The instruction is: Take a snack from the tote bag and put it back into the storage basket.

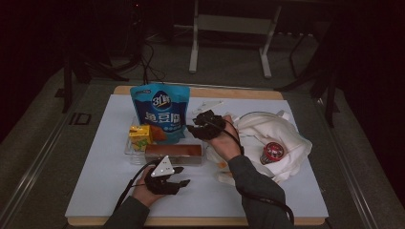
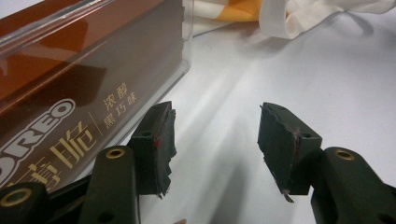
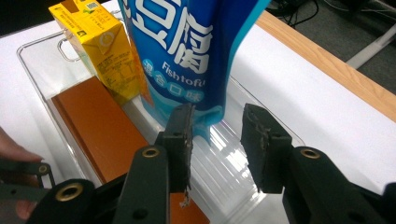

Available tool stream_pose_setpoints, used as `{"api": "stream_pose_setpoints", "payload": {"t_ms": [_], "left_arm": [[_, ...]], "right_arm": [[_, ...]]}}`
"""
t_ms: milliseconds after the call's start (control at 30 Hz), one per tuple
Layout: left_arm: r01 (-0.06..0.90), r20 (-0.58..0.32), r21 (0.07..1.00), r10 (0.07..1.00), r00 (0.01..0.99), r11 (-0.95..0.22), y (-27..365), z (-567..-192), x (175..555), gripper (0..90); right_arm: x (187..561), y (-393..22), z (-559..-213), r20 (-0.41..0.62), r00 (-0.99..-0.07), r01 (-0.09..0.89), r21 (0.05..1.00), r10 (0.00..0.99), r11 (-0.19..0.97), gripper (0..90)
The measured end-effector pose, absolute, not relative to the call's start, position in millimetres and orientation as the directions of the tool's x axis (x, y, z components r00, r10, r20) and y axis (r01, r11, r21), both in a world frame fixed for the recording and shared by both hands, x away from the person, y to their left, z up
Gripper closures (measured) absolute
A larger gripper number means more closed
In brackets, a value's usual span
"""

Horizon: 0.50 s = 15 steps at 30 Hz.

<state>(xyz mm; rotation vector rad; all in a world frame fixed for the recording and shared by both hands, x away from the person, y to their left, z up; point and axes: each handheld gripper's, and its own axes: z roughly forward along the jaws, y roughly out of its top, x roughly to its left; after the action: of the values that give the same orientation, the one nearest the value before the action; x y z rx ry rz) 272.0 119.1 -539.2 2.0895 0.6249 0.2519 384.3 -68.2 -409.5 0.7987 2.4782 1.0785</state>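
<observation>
A clear tray [image 1: 128, 151] holds a tall blue fish-tofu pouch [image 1: 160, 112], a yellow drink carton [image 1: 140, 136] and a brown Oreo box [image 1: 173, 151]. My right gripper [image 1: 192, 131] hovers at the tray's right end, open. In the right gripper view its jaws [image 3: 215, 140] stand apart over the tray floor [image 3: 233, 168], just short of the pouch's [image 3: 187, 46] lower corner, with the carton [image 3: 100, 51] and box [image 3: 98, 130] to the left. My left gripper [image 1: 183, 175] rests on the white table in front of the tray, open [image 2: 217, 116] and empty, the Oreo box [image 2: 70, 93] to its left.
A crumpled white cloth bag [image 1: 282, 138] lies right of the tray, with a round red-lidded item [image 1: 272, 151] on it; its edge [image 2: 303, 14] is ahead of the left gripper. The white mat ends at a wooden table edge [image 3: 327, 65]. A metal stand [image 1: 229, 24] is behind.
</observation>
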Motion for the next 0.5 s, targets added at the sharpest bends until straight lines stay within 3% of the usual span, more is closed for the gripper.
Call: {"api": "stream_pose_setpoints", "payload": {"t_ms": [500], "left_arm": [[0.338, -0.061, 0.826, 0.524, 0.849, -0.452, 119.3, -539.2, 272.0, 45.7]], "right_arm": [[374.0, -98.9, -401.9, -0.096, -0.778, 0.36, 0.742, 0.621, 0.566, 61.9]]}}
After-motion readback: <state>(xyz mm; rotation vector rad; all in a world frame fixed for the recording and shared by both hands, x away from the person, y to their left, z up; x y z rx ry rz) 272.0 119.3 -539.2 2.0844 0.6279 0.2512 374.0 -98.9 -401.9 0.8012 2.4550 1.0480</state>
